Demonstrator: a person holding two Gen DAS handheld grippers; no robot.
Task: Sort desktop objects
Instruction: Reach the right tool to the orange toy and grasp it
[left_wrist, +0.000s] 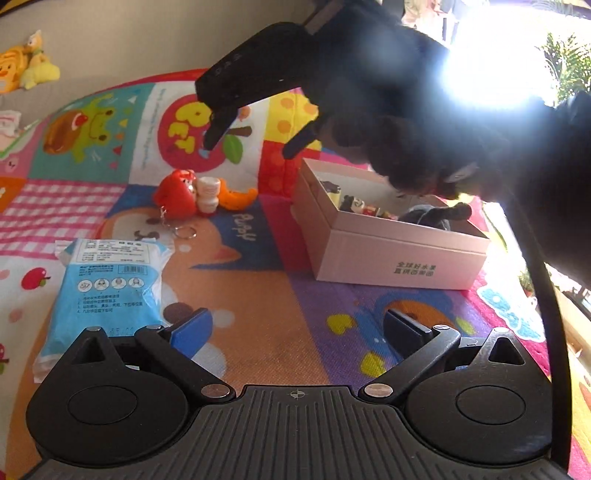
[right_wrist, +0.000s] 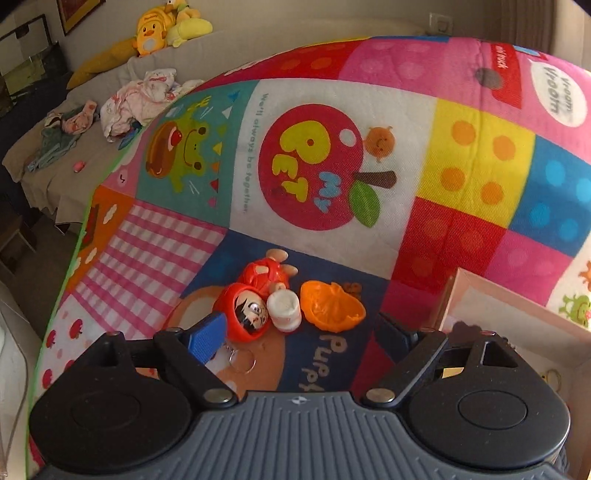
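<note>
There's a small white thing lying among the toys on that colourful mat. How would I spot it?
Find the pink open box on the patchwork play mat; a cluster of toys lies beside it. The little white bottle lies on its side between the red doll keychain and an orange toy, the only white piece there.

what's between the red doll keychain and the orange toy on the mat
A small white bottle lies between the red doll keychain and the orange toy, touching or nearly touching both. The right wrist view shows it best.
</note>
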